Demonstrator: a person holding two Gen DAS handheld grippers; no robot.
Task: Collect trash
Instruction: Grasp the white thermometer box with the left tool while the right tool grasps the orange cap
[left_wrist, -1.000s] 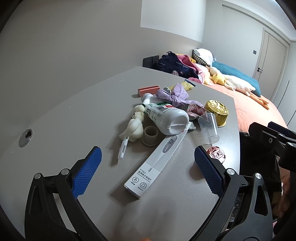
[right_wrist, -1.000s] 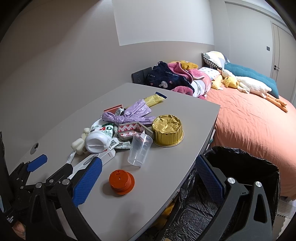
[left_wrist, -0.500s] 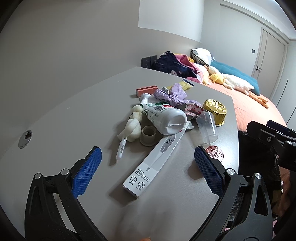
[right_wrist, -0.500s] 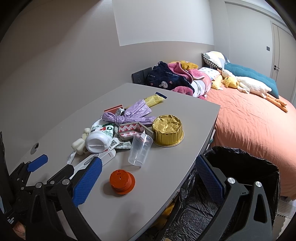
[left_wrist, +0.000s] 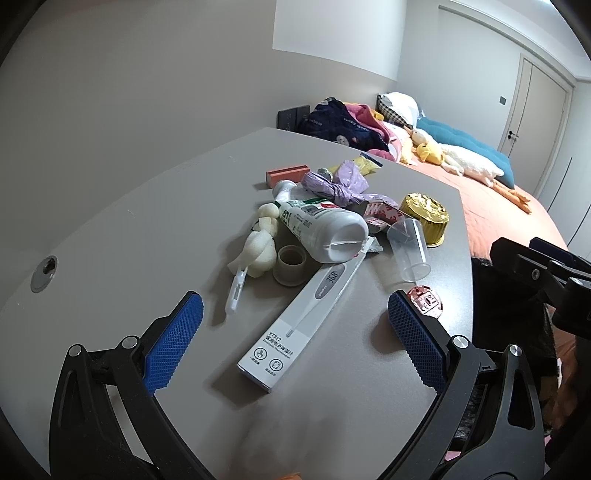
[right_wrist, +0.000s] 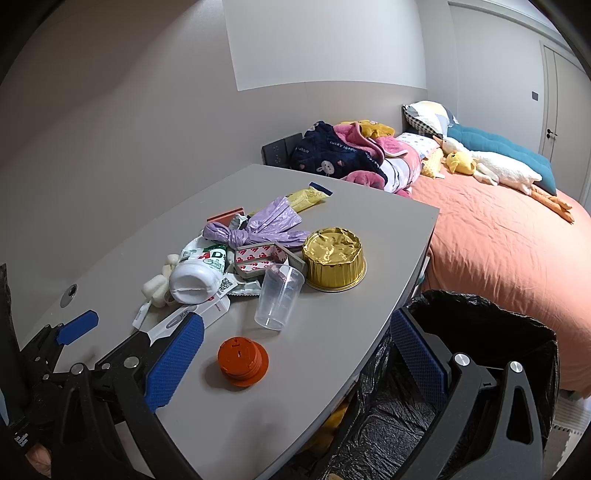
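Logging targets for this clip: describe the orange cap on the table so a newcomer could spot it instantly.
Start at the grey table beside the black-lined trash bin. Nearest the camera, apart from the litter pile, sits the orange cap, just in front of the clear plastic cup. It is the only round, bright orange piece, standing alone between the right gripper fingers.

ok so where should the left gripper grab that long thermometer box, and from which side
Grip the thermometer box across its narrow width near the free near end, from above. It lies flat, its far end tucked under the white bottle. The left gripper is open.
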